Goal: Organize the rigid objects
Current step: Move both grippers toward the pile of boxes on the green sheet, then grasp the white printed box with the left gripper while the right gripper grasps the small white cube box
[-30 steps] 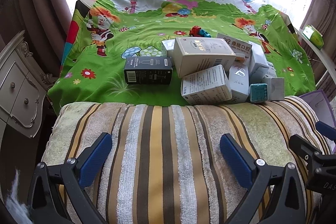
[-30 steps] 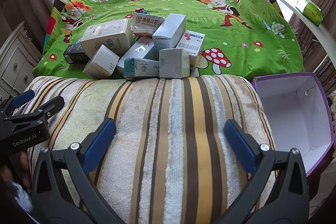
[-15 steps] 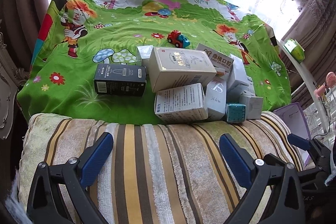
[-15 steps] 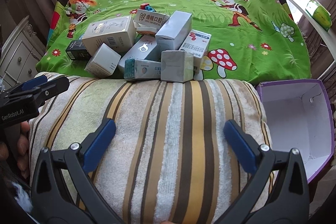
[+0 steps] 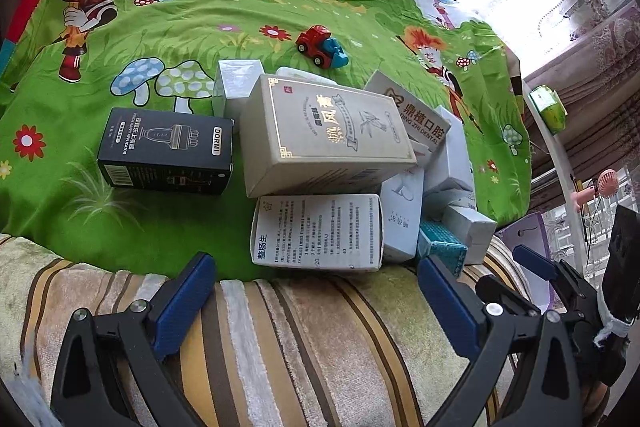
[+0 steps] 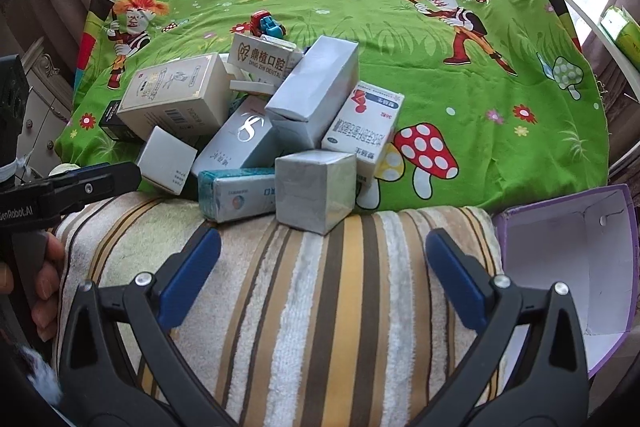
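Your left gripper (image 5: 316, 301) hangs over the striped towel (image 5: 280, 347) with its jaws spread wide and nothing between them, and your right gripper (image 6: 322, 271) does the same a little to the right, jaws wide apart and empty. Your hand (image 6: 42, 285) shows at the left edge of the right wrist view, wrapped around the left gripper's handle. Just beyond the towel's far edge the pile of boxes begins: a white box with printed text (image 5: 318, 231) lies nearest your left gripper, with a small teal box (image 5: 440, 245) to its right, and a grey cube-shaped box (image 6: 316, 189) sits on the towel's edge nearest your right gripper. To the right of the towel stands an open purple box (image 6: 568, 267), white inside. Farther in, a large beige box with gold lettering (image 5: 324, 133) leans on the pile, and a black box (image 5: 166, 151) lies by itself to its left on the green cartoon cloth (image 5: 120, 39). Beyond the pile, a red and blue toy car (image 5: 322, 47) sits apart from the boxes.
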{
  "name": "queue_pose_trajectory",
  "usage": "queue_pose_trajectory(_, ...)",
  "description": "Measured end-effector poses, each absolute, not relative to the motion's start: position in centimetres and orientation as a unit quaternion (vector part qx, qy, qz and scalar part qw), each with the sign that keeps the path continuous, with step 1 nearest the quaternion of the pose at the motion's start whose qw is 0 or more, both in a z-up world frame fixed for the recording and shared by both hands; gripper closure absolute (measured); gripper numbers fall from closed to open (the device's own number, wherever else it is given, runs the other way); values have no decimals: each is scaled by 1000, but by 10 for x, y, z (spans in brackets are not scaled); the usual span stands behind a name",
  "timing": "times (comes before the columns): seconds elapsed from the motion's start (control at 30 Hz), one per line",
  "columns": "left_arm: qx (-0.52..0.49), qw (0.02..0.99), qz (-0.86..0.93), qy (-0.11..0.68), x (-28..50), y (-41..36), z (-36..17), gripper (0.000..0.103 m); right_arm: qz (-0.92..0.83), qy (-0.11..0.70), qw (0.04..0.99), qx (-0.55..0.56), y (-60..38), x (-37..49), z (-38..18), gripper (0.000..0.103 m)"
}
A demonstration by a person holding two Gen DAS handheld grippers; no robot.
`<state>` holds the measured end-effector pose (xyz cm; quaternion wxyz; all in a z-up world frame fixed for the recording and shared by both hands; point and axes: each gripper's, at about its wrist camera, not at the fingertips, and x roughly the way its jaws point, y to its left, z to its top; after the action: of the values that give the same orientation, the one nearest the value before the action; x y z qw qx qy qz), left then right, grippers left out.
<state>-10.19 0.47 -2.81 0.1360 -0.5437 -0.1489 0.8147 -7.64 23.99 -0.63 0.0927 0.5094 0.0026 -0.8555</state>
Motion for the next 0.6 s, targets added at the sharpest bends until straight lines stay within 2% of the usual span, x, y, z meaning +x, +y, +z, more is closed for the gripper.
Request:
queue_pose_trajectory(0.17,-551,139,808,-154,-112,6,-35,1,-861,-10,83,502,238,-90,-5,1)
queue_pose_trajectory(0.27,-555,144,804,-157,-117,8,-40,1,-856,-1,77,511,232,-99,-10,9)
queue_pose_trajectory(0.47,-564,148,797,-157,-120,11,-47,18,-843,-7,74,532,235,-108,-22,33)
queue_pose_trajectory(0.53,-564,150,798,-153,-119,14,-47,29,-837,-18,82,541,238,-109,-26,50)
queue_pose_trajectory(0.6,-559,152,801,-152,-116,15,-46,29,-832,-34,90,547,241,-107,-30,59)
